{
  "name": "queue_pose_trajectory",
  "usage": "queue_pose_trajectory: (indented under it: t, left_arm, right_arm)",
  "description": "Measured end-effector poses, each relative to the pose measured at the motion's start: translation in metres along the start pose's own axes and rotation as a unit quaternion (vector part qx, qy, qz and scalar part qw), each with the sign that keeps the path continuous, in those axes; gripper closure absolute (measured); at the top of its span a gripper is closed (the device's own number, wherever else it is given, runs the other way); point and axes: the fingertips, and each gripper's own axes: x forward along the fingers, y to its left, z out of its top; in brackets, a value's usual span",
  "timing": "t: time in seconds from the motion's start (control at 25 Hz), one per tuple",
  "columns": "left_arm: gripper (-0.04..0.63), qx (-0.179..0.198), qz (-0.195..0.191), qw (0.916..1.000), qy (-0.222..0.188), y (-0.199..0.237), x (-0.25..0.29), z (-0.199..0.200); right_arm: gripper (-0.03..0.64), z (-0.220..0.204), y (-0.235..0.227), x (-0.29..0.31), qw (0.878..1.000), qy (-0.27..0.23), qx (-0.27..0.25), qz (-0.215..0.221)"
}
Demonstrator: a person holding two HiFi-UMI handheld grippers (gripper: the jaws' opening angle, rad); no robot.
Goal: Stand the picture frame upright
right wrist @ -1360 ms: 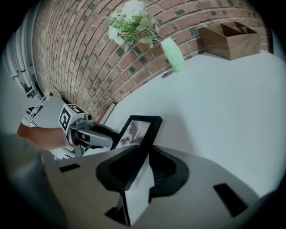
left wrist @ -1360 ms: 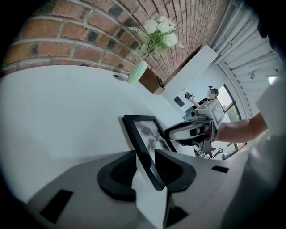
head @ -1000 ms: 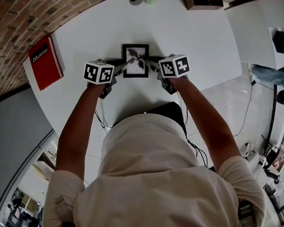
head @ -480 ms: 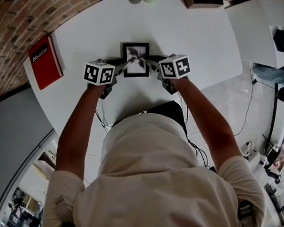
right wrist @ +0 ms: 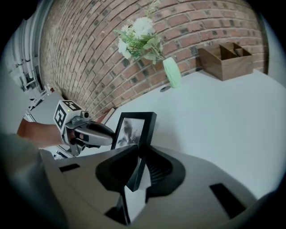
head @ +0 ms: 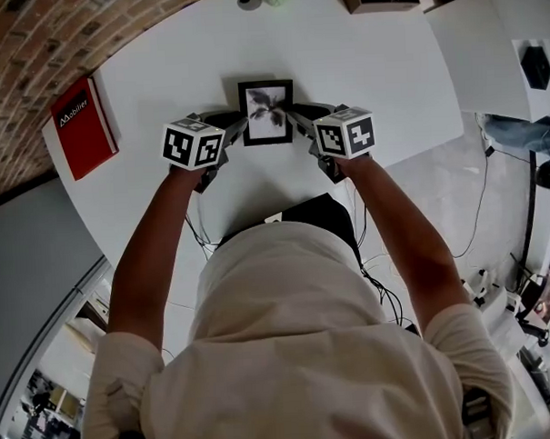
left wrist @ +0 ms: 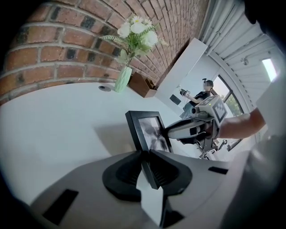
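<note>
White round table [head: 378, 73], seen from above and along each gripper; all positions are given relative to the picture frame [head: 267, 112].

Far left of the frame, near the table edge: a red book [head: 82, 124], lying flat.

Immediately left of the frame: the left gripper [head: 237, 125]. The frame's left edge sits between its jaws, which have just been closing and now clamp that edge from front and back.

Centre: the black picture frame itself, holding a grey-toned print of a plant. It is raised at a tilt, glass turned toward the person, and casts a shadow on the tabletop behind it. Whether its lower edge touches the table cannot be told, since the jaws cover it.

Immediately right of the frame: the right gripper [head: 298, 120], its jaws clenched on the frame's right edge in the same way.

Beyond the frame, against the brick wall [right wrist: 89, 49]: a pale green vase [right wrist: 172, 72] containing white flowers [right wrist: 142, 27] and green foliage, with a small round disc [head: 247, 0] just beside it.

Beyond and to the right of the frame: an open wooden box [right wrist: 225, 58] divided into compartments; what they contain cannot be made out.
</note>
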Motion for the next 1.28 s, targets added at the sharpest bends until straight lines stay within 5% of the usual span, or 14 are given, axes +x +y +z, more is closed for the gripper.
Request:
queue_pose_trajectory:
  t: [1.28]
  left_arm:
    - [0.548, 0.096, 0.011, 0.9952, -0.017, -0.026, 0.023, 0.076]
  right_arm:
    - [0.565, 0.048, -0.039, -0.051, 0.995, -0.066, -0.059, -0.045]
